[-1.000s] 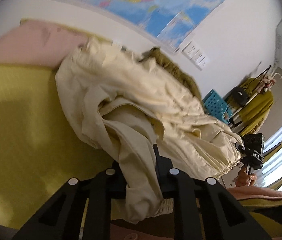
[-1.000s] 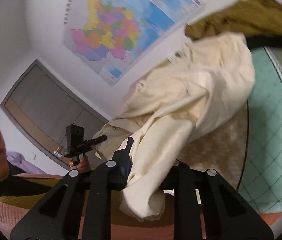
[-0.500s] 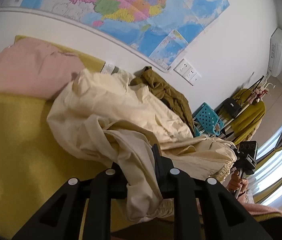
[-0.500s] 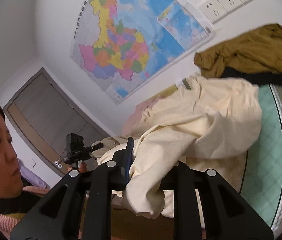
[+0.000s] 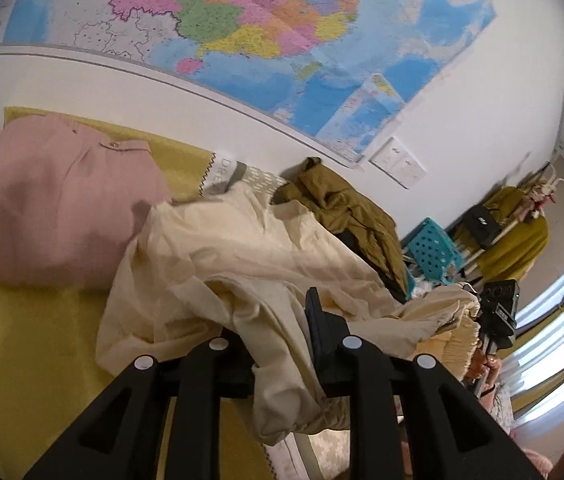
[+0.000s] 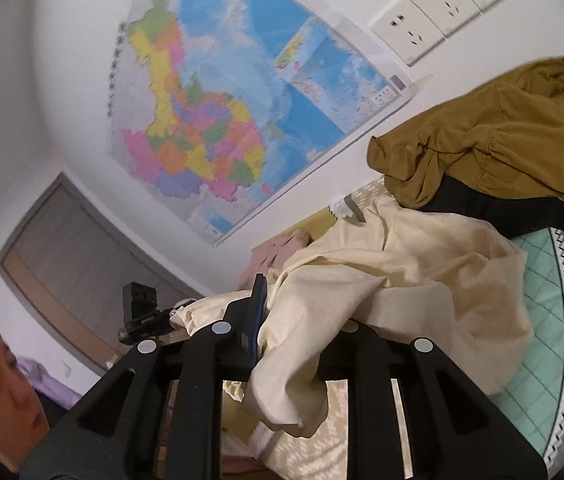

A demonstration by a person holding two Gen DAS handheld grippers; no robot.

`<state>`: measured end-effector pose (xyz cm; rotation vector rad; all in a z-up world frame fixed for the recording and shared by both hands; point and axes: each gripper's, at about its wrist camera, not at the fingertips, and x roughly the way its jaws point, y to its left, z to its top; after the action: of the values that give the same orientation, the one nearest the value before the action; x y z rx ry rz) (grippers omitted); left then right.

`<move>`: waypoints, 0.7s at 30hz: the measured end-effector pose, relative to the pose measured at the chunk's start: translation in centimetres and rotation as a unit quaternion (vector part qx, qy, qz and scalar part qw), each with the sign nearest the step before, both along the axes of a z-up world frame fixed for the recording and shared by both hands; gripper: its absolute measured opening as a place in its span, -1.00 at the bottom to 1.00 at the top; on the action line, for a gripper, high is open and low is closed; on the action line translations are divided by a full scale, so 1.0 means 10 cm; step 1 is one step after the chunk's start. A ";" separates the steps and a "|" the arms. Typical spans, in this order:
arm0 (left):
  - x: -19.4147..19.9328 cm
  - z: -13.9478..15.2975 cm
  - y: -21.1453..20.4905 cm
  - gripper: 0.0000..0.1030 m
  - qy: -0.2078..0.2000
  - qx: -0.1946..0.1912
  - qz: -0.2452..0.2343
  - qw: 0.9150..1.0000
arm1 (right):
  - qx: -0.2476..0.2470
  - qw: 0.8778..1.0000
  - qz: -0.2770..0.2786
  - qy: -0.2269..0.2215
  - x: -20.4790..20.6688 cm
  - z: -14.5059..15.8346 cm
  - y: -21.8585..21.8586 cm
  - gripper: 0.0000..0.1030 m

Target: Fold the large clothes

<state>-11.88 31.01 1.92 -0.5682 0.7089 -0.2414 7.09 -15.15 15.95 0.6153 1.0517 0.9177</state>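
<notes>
Left gripper (image 5: pixel 278 344): your fingers are clamped on a bunched edge of the cream garment (image 5: pixel 242 256); cloth spills over the lower centre of the left wrist view and hides 1 finger.

Right gripper (image 6: pixel 294 332): closed on another edge of the same garment (image 6: pixel 402 280), a fold of it hanging down past the frame at lower centre.

What changed at the fingers: over the last second both grips have held, but you have tilted both cameras up; the wall map (image 5: pixel 282 32) now fills the top of the left view where it was only a strip.

Garment now: it has sunk from a tall, stretched hang into a lower heap at mid-frame, draped on the bed (image 5: pixel 22 340) between the 2 grippers. More yellow cover shows at lower left.

Meaning for the task: I judge you are laying it down to spread it, not yet folding; no crease is made, and the cloth is still rumpled.

Neighbours: the pink garment (image 5: pixel 54 208) lies at left, touching or just beside the cream one. The olive jacket (image 5: pixel 346 208) sits behind it at centre right, overlapped at its edge.

Risk: dragging either neighbour along when you pull the cream cloth flat.

Far: the sockets (image 6: pixel 438 12), the teal basket (image 5: pixel 434 248) and a clothes rack (image 5: pixel 522 224) stand well apart at right.
</notes>
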 end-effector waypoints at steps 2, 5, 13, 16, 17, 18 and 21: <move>0.16 0.00 0.04 -0.62 0.008 0.004 0.001 1.000 | -0.007 1.000 -0.010 0.009 0.12 -0.07 0.04 -0.64; 0.40 -0.02 0.11 -0.62 0.024 0.001 0.009 1.000 | -0.017 0.999 -0.019 0.023 0.33 -0.18 0.10 -0.64; 0.93 -0.15 0.25 -0.61 0.066 0.005 0.033 0.997 | -0.051 0.997 -0.023 0.054 0.82 -0.47 0.28 -0.61; 1.10 -0.21 0.31 -0.61 0.081 0.006 0.040 0.996 | -0.062 0.996 -0.027 0.065 0.97 -0.60 0.34 -0.61; 1.13 -0.23 0.33 -0.60 0.084 0.004 0.041 0.996 | -0.069 0.995 -0.028 0.065 1.01 -0.64 0.36 -0.61; 1.18 -0.25 0.35 -0.60 0.088 0.000 0.046 0.995 | -0.074 0.994 -0.031 0.072 1.07 -0.70 0.38 -0.61; 1.32 -0.33 0.38 -0.59 0.100 0.003 0.055 0.994 | -0.083 0.992 -0.035 0.088 1.19 -0.84 0.43 -0.60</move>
<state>1.35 34.80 -1.33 -0.6290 0.8685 -0.0812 19.02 -10.88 7.50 0.5982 1.2431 0.7154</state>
